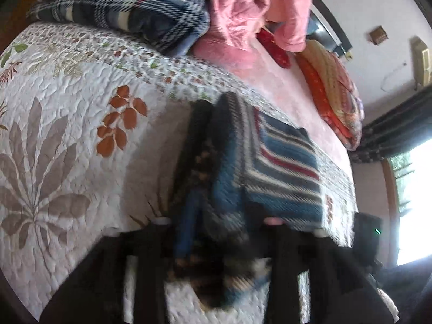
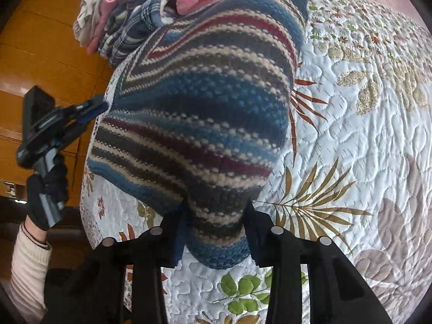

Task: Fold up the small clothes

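Note:
A small knit garment with blue, grey, cream and red stripes hangs stretched above the quilted bedspread. My right gripper is shut on its lower edge, the cloth bunched between the two black fingers. At the garment's left edge is my left gripper, held by a black-gloved hand and pinching the knit. In the left wrist view, which is blurred, the garment drapes down in folds between the fingers of the left gripper; its pads are hidden by cloth.
A plaid blanket and pink clothes are piled at the far side of the bedspread. Orange patterned pillows lie by the wall. A wooden cupboard stands beyond the bed's edge, and a bright window is at the right.

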